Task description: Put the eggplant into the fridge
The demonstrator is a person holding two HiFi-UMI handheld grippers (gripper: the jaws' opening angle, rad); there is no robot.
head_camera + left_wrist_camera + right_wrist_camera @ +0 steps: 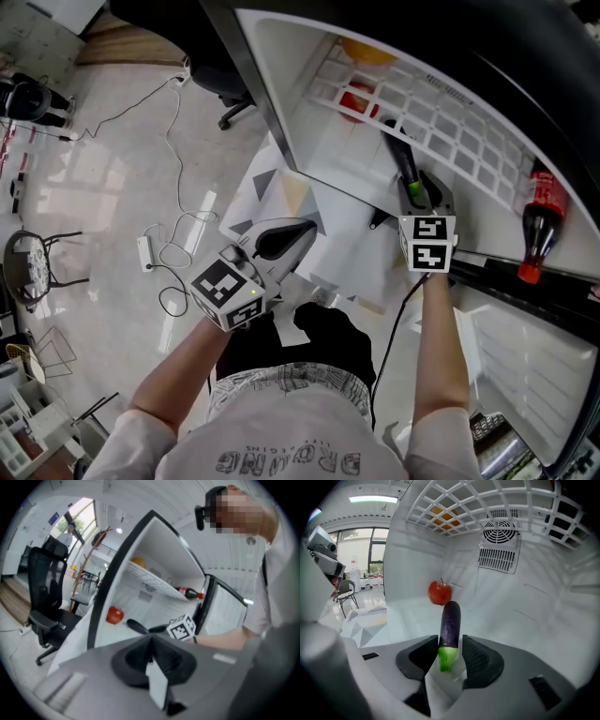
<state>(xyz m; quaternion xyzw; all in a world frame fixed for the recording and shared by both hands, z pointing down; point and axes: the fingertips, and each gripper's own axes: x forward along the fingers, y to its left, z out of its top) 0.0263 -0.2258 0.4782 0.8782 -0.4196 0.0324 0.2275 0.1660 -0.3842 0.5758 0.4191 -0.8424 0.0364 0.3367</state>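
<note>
The purple eggplant [451,623] with a green stem lies inside the fridge on its white bottom shelf [408,616]. It points toward the back wall. My right gripper [450,641] stands open around its stem end, with a thin gap on each side. From the head view the eggplant [405,161] sticks out ahead of the right gripper [427,192] under the wire shelf [441,112]. My left gripper [305,228] hangs outside the fridge at the lower left, shut and empty. In its own view the left gripper [151,641] faces the eggplant [136,626].
A red apple [439,592] sits behind the eggplant near the back wall. An orange fruit [443,515] rests on the wire shelf above. A cola bottle [539,220] stands in the open door's rack. An office chair [47,573] and a cable with a power strip [145,251] are on the floor.
</note>
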